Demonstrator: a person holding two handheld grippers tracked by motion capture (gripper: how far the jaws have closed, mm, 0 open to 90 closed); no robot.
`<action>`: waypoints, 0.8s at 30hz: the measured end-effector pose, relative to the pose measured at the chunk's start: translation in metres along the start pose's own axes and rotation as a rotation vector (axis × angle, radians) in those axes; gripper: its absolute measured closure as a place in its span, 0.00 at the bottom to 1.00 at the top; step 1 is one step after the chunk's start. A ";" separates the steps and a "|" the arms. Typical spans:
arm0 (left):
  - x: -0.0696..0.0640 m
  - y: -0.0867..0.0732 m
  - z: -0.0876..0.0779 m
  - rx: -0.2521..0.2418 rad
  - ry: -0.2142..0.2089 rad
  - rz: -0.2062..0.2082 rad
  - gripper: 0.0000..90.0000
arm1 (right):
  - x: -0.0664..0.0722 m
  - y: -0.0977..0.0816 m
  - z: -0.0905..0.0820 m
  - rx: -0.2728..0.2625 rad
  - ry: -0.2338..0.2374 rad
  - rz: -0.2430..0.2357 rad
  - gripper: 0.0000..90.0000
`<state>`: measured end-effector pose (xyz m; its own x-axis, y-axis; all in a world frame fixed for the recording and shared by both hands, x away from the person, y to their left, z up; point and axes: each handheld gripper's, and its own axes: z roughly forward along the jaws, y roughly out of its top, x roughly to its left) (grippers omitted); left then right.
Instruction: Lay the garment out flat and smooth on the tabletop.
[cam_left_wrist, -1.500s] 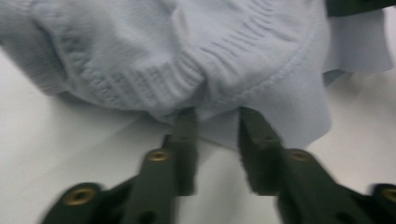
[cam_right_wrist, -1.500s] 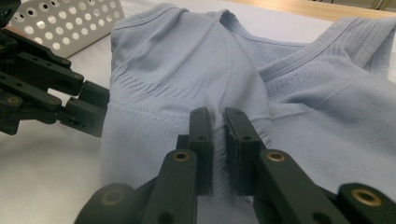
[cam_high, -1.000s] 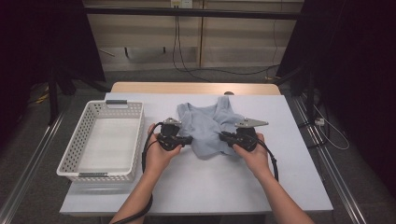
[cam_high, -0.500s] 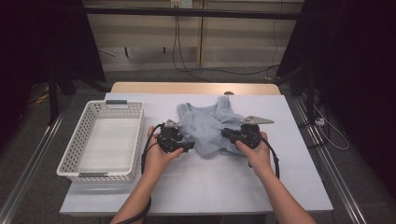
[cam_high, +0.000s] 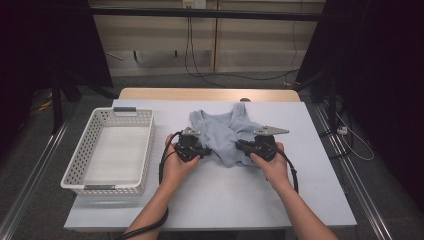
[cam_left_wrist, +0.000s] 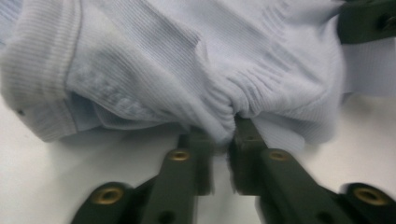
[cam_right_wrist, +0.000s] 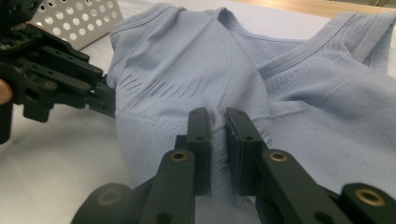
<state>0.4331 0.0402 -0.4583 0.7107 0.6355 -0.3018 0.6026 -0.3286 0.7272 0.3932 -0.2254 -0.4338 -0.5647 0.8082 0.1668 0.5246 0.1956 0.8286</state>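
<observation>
A pale blue ribbed tank top (cam_high: 226, 136) is seen lying on the white table (cam_high: 220, 200), just to the right of a white perforated basket (cam_high: 90, 176), which is empty. Relative to the basket, the garment's shoulder straps point away from the person, and its lower half has been bunched and partly doubled over, so a fold is judged to be under way but not finished.

The left gripper (cam_high: 200, 151) is held at the garment's edge nearer the basket; its jaws have just been closing, and in the left gripper view (cam_left_wrist: 223, 135) a puckered gather of fabric is clamped between them. The right gripper (cam_high: 243, 146) is held at the garment's far side from the basket, and in the right gripper view (cam_right_wrist: 217, 122) its jaws are drawn nearly together with a thin ridge of cloth pinched between them.

Both grips are judged to be secured. Completing the fold and then moving the top across into the basket are judged to remain
</observation>
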 end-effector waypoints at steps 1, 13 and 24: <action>0.000 0.001 -0.002 0.005 0.000 0.003 0.93 | 0.000 0.000 0.000 -0.002 0.000 0.004 0.89; -0.001 0.024 -0.042 0.029 -0.017 -0.051 0.95 | 0.000 0.003 -0.003 -0.015 0.016 0.007 0.88; -0.008 0.042 -0.053 0.051 -0.016 -0.047 0.95 | 0.001 0.010 -0.008 -0.041 -0.013 -0.046 0.87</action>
<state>0.4332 0.0588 -0.3926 0.6866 0.6399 -0.3451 0.6532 -0.3343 0.6794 0.3930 -0.2269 -0.4212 -0.5794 0.8061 0.1209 0.4717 0.2105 0.8563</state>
